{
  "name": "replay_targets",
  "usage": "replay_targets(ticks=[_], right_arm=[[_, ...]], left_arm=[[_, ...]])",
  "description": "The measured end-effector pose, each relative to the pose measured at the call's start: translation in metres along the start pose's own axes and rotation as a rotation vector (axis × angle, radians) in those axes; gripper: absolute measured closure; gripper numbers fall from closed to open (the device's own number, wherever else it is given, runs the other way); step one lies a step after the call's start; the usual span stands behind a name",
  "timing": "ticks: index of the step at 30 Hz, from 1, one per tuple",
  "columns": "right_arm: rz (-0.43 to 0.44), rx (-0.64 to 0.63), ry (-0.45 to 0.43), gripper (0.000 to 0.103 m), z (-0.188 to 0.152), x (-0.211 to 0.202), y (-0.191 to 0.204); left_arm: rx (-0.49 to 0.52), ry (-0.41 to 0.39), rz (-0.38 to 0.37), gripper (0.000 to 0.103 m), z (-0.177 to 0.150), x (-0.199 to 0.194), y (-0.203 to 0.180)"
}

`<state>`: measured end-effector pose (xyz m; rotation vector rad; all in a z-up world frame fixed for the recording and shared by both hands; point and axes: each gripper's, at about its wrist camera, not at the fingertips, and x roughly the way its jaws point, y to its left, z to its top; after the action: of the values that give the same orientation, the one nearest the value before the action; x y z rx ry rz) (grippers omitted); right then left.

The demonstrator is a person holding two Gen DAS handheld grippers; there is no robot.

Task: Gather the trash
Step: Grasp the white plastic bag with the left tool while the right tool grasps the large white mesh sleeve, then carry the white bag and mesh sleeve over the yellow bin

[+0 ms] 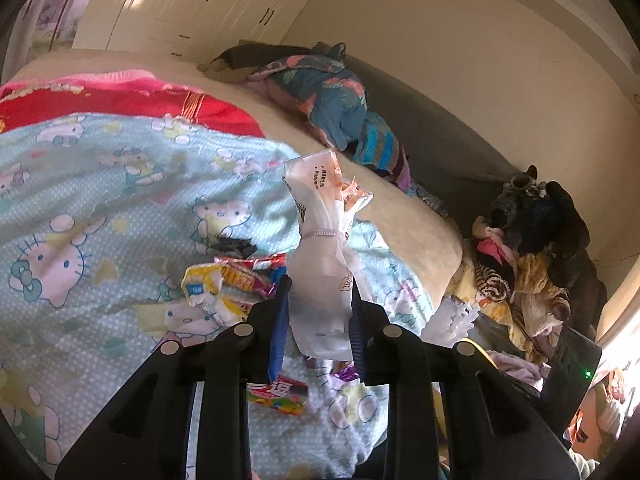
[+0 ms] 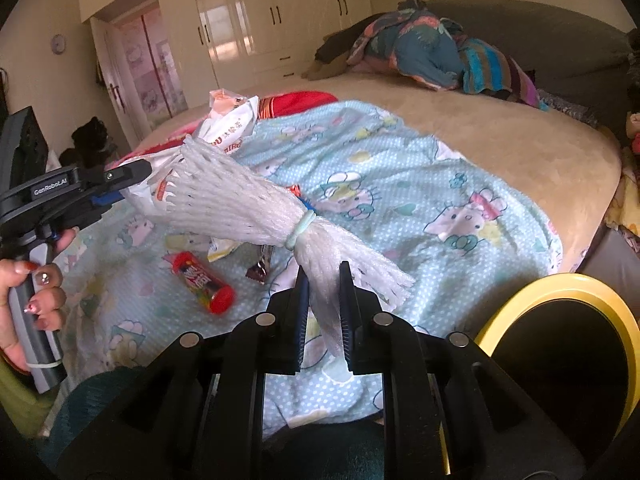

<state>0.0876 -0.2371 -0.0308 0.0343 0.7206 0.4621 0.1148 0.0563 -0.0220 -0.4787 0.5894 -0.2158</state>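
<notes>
My left gripper (image 1: 320, 292) is shut on a crumpled white plastic wrapper (image 1: 320, 248) with printed text, held above the Hello Kitty blanket (image 1: 100, 220). My right gripper (image 2: 324, 280) is shut on a white foam fruit net (image 2: 248, 204) tied with a pale band, lifted over the blanket (image 2: 400, 184). The left gripper (image 2: 116, 188) and its wrapper (image 2: 228, 120) show at the left of the right wrist view. Loose trash lies on the blanket: yellow and red snack wrappers (image 1: 232, 280), a red candy tube (image 2: 204, 280) and a small dark wrapper (image 2: 258, 270).
A yellow-rimmed bin (image 2: 560, 344) with a dark inside stands at the lower right, beside the bed. Piled clothes (image 1: 328, 96) lie at the bed's far end. More clothes and a dark plush toy (image 1: 540, 220) lie right of the bed. Cream wardrobes (image 2: 260, 12) line the back wall.
</notes>
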Motion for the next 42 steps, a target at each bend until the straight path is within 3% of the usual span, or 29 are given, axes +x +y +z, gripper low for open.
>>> replay_targets(ticks=[16,42], right_arm=[[-0.036,0.051,-0.094,0.093,0.010,-0.046,-0.018],[-0.153,0.126,-0.165,0.093,0.012,-0.095,-0.077]], left_arm=[[0.083,-0.014,-0.059,0.078,0.001,-0.018,-0.048],[0.218,0.054,-0.161,0.078,-0.026,-0.012,-0.115]])
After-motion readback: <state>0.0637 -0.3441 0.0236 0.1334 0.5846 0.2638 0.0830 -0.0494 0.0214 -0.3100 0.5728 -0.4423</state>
